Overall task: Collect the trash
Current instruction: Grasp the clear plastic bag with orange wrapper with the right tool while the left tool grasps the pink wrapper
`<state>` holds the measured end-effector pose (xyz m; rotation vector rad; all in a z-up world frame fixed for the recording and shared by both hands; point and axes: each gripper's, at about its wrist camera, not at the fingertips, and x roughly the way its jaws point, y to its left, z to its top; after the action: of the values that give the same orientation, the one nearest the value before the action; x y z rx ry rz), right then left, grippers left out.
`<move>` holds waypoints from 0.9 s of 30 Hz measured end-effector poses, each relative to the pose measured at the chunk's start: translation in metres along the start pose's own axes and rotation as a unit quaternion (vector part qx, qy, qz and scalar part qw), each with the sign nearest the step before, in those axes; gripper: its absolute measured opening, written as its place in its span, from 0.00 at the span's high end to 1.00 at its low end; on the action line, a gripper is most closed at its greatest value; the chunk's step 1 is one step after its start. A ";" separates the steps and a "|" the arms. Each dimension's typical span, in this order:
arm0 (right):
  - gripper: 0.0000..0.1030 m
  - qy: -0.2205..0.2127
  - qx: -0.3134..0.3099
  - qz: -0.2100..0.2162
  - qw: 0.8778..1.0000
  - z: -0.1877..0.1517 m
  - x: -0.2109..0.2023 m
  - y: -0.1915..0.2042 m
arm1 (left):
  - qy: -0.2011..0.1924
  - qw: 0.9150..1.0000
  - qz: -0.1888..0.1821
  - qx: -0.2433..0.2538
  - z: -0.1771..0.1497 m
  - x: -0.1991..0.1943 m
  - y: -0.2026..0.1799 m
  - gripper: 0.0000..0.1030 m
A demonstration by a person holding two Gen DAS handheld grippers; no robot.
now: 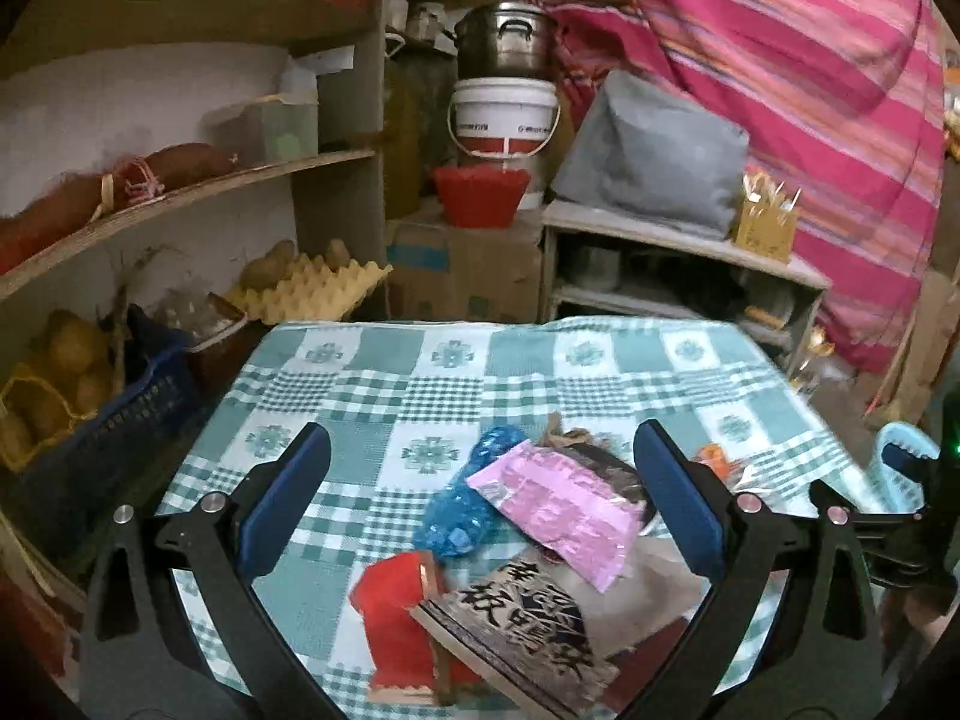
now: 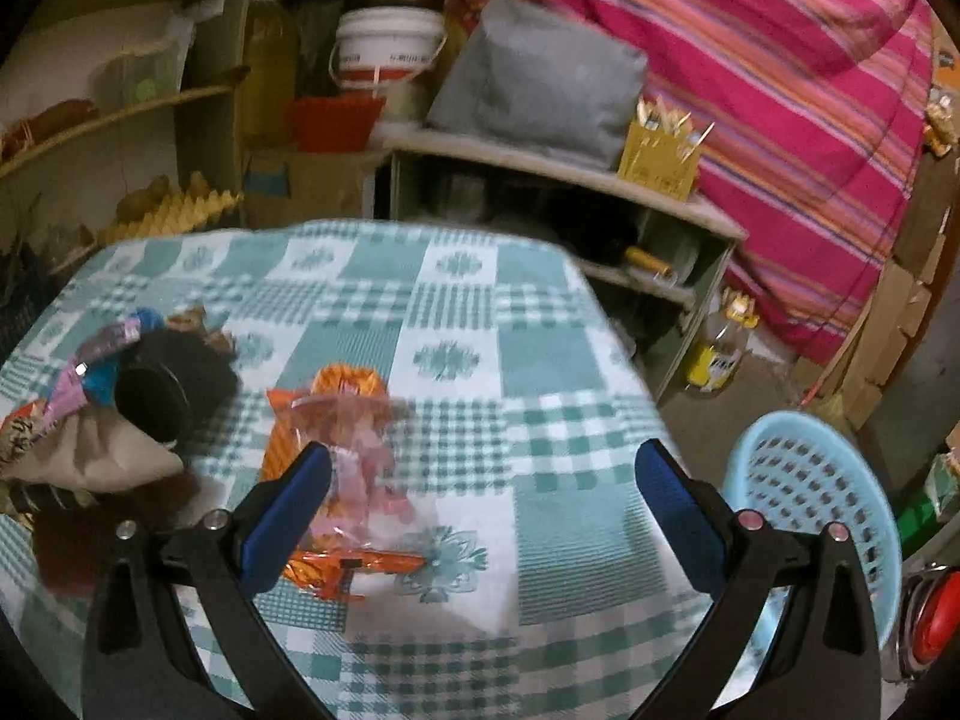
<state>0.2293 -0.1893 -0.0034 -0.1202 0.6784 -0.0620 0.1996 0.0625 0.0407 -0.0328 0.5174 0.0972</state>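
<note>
A heap of trash lies on the green checked tablecloth [image 1: 372, 396]: a pink foil wrapper [image 1: 558, 510], a blue crumpled bag [image 1: 462, 510], a red packet [image 1: 396, 618] and a printed wrapper with black characters [image 1: 522, 630]. My left gripper [image 1: 480, 504] is open above this heap, holding nothing. In the right wrist view an orange wrapper under a clear pink plastic bag [image 2: 354, 462] lies on the cloth [image 2: 540, 360]. My right gripper [image 2: 483, 516] is open and empty, its left finger beside that wrapper. A light blue perforated basket [image 2: 822, 504] stands off the table's right edge.
Shelves at the left hold potatoes, an egg tray [image 1: 312, 288] and a dark blue crate [image 1: 120, 420]. Behind the table are a cardboard box, a white bucket [image 1: 504, 114], a grey cushion [image 1: 654, 150] on a low shelf and a pink striped curtain [image 1: 780, 60]. A yellow bottle [image 2: 720, 348] stands on the floor.
</note>
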 end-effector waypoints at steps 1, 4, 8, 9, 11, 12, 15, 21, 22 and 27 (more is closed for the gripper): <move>0.04 0.004 0.001 0.004 1.000 -0.001 0.005 0.001 | 0.002 1.000 0.008 0.007 -0.001 0.004 -0.002 0.05; 0.04 0.019 -0.005 0.012 1.000 -0.002 0.020 0.009 | 0.012 1.000 0.015 0.016 -0.001 0.015 -0.007 0.05; 0.04 0.036 -0.004 0.026 0.999 -0.001 0.036 0.016 | 0.030 0.999 0.002 0.024 -0.002 0.030 -0.014 0.05; 0.04 0.039 -0.006 0.027 0.999 -0.002 0.038 0.019 | 0.039 0.999 -0.003 0.020 -0.003 0.034 -0.015 0.05; 0.05 0.051 -0.013 0.031 0.998 -0.003 0.046 0.025 | 0.060 0.998 -0.015 0.008 -0.006 0.045 -0.017 0.05; 0.06 0.057 -0.015 0.035 0.998 -0.005 0.048 0.026 | 0.068 0.998 -0.019 0.004 -0.007 0.048 -0.016 0.05; 0.17 0.069 -0.026 0.041 0.996 -0.007 0.054 0.032 | 0.085 0.996 -0.023 0.009 -0.011 0.056 -0.020 0.05; 0.54 0.084 -0.027 0.079 0.993 -0.007 0.057 0.037 | 0.107 0.992 -0.049 0.050 -0.019 0.062 -0.039 0.05; 0.56 0.086 -0.027 0.086 0.992 -0.007 0.058 0.037 | 0.113 0.991 -0.053 0.054 -0.020 0.064 -0.042 0.06; 0.70 0.082 -0.019 0.103 0.991 -0.007 0.054 0.033 | 0.137 0.986 -0.076 0.051 -0.023 0.072 -0.043 0.23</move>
<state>0.2677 -0.1623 -0.0464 -0.0806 0.8540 0.1414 0.2551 0.0241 -0.0144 0.0145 0.7927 -0.0842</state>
